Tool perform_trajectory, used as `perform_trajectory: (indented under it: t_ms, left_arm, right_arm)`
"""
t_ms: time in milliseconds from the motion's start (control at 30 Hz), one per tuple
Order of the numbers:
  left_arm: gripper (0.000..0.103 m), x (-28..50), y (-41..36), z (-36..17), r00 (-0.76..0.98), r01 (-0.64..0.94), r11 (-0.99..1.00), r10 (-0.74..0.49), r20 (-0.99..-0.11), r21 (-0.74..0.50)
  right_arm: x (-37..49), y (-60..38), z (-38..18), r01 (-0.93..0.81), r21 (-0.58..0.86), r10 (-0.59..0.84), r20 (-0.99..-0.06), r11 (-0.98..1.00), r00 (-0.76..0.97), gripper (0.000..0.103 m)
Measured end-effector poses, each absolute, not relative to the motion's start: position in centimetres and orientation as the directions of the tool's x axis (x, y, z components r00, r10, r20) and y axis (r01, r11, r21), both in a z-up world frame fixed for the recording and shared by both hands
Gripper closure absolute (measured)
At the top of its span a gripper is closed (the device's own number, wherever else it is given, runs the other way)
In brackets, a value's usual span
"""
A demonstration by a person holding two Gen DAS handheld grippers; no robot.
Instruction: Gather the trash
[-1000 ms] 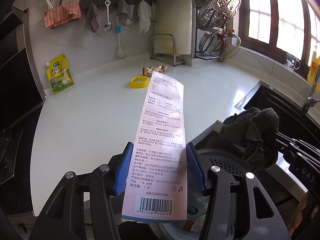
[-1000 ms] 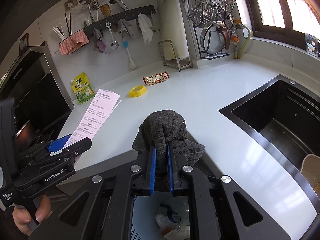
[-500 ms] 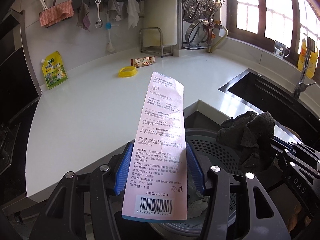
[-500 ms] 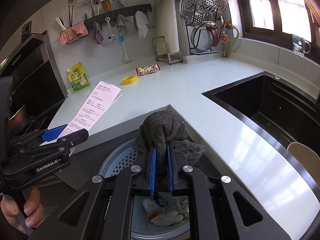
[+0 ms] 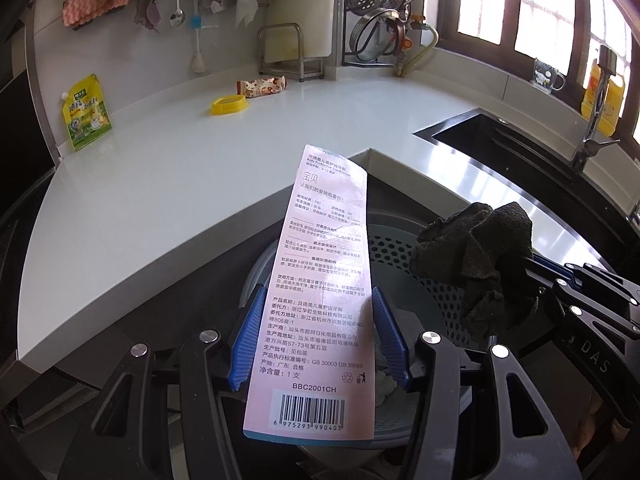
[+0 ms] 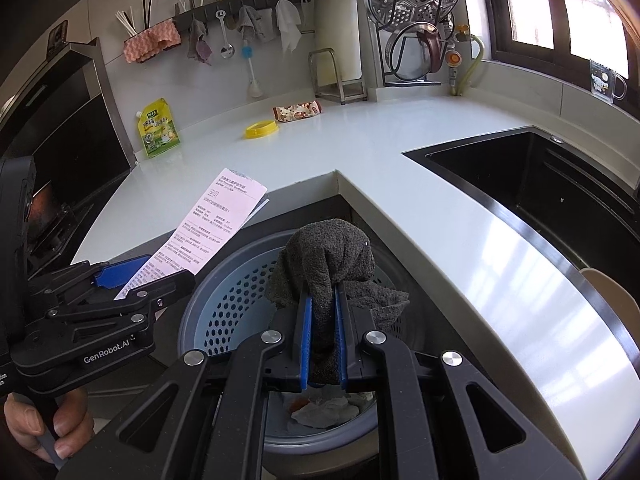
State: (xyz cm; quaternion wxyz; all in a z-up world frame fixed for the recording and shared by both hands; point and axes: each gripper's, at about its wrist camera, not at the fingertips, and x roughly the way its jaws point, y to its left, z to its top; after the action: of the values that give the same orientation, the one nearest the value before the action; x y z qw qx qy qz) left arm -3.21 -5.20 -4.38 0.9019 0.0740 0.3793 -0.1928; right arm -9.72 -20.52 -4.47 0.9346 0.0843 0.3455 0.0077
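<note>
Trash held over the perforated bin point(image 6: 224, 308) below the counter edge point(image 5: 160, 216).
Left gripper point(image 5: 320, 340) pinches the pink label card point(image 5: 324, 280), long axis pointing away along its fingers. Right gripper point(image 6: 322, 340) clamps a dark cloth point(image 6: 332, 256), bunched upward. Both hang clear of the bin rim, probably just above it.

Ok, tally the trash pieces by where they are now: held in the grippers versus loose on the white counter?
Held in grippers: 2, the pink printed paper card and the dark grey crumpled cloth
Loose on the counter: 3, the yellow plastic ring lid, the brown-and-white snack wrapper and the yellow-green spouted pouch
Total: 5
</note>
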Motion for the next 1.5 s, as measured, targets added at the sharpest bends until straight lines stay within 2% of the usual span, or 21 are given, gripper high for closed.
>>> perform_trajectory:
  t_ms: [233, 733, 767, 800, 833, 900, 1167, 1267, 1500]
  left_arm:
    - [0.051, -2.5, -5.5, -7.0, 0.595, 0.41, 0.912, -0.284, -0.752, -0.02]
    - [0.05, -1.9, -5.9, -8.2, 0.562, 0.423, 0.905, -0.3, -0.771, -0.044]
    - [0.047, -1.8, -5.8, -8.2, 0.56, 0.422, 0.905, -0.301, -0.772, -0.047]
    - [0.045, -1.7, -5.8, -8.2, 0.559, 0.421, 0.906, -0.303, -0.772, -0.05]
    - [0.041, -1.7, -5.7, -8.1, 0.56, 0.419, 0.907, -0.302, -0.771, -0.051]
    - [0.035, -1.6, -5.5, -8.0, 0.566, 0.413, 0.909, -0.3, -0.768, -0.051]
    - [0.031, -1.3, -4.9, -7.2, 0.569, 0.405, 0.912, -0.305, -0.764, -0.063]
    - [0.022, -1.9, -4.7, -6.0, 0.601, 0.413, 0.91, -0.311, -0.736, -0.047]
    - [0.018, -2.4, -3.6, -3.2, 0.657, 0.406, 0.914, -0.31, -0.687, -0.023]
  right_arm:
    - [-9.0, -20.4, -6.5, 0.039, 0.178, 0.093, -0.678, 0.983, 0.729, 0.093]
    - [-7.7, -20.6, -8.9, 0.052, 0.197, 0.11, -0.725, 0.979, 0.68, 0.092]
    - [-7.7, -20.7, -8.8, 0.053, 0.195, 0.107, -0.724, 0.979, 0.681, 0.089]
    - [-7.8, -20.7, -8.7, 0.057, 0.19, 0.1, -0.72, 0.98, 0.687, 0.078]
    - [-7.9, -20.8, -8.5, 0.065, 0.186, 0.089, -0.711, 0.981, 0.697, 0.061]
    - [-8.3, -21.1, -8.0, 0.071, 0.193, 0.084, -0.69, 0.979, 0.719, 0.051]
    - [-8.3, -21.8, -7.7, 0.085, 0.211, 0.086, -0.686, 0.974, 0.722, 0.05]
    - [-8.6, -21.8, -7.1, 0.083, 0.206, 0.08, -0.674, 0.975, 0.734, 0.047]
    - [-9.4, -21.8, -5.2, 0.07, 0.238, 0.097, -0.623, 0.969, 0.776, 0.046]
